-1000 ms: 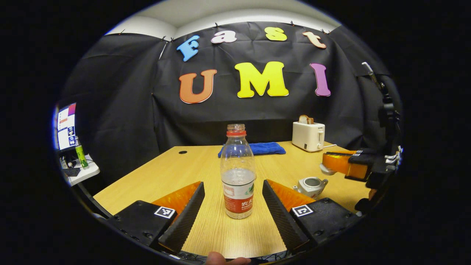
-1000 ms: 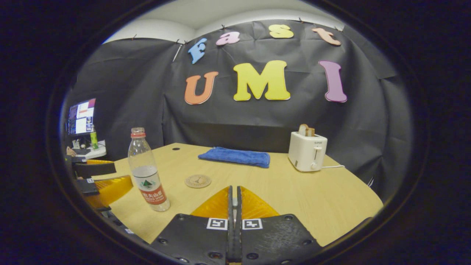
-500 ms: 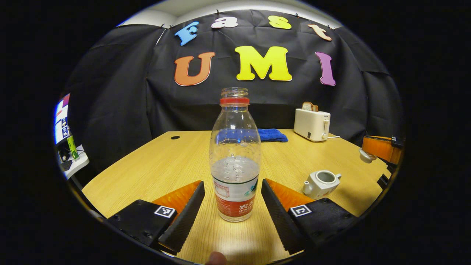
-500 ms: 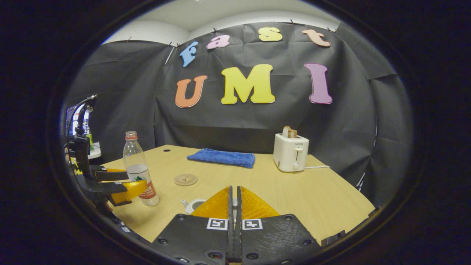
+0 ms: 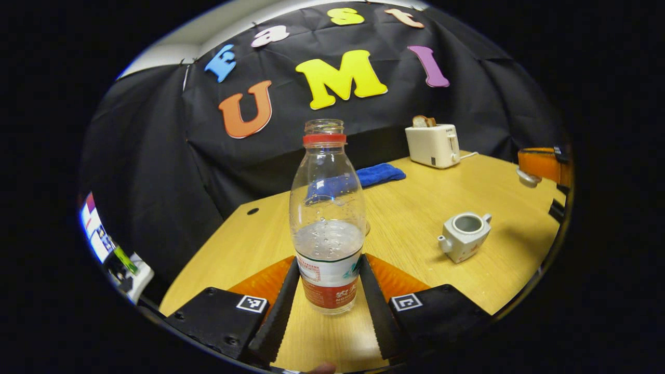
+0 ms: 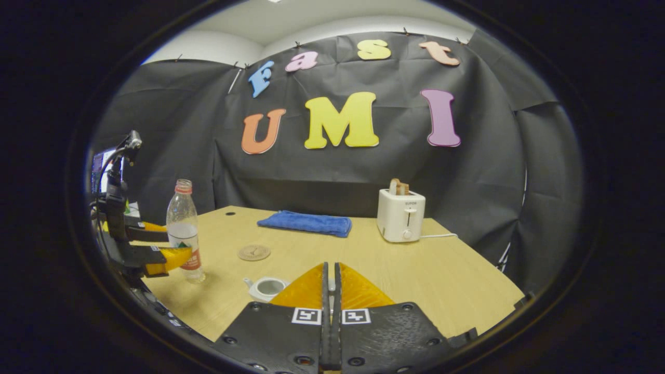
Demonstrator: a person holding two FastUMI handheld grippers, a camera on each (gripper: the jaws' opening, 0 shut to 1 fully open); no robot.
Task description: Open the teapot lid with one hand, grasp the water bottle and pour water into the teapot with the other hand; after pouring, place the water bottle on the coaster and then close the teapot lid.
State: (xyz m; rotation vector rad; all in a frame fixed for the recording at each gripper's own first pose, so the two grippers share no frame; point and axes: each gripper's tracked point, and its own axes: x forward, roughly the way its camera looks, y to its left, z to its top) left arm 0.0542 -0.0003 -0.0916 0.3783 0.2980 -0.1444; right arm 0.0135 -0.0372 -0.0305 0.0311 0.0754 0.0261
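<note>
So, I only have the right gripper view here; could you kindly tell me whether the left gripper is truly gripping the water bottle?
Observer: Yes. In the left gripper view, the left gripper has both fingers pressed against the label of the water bottle.
Operator: Thank you. Is the lid clear of the teapot?
Observer: Yes. The right gripper holds the lid in the air, well apart from the open teapot on the table.
</note>
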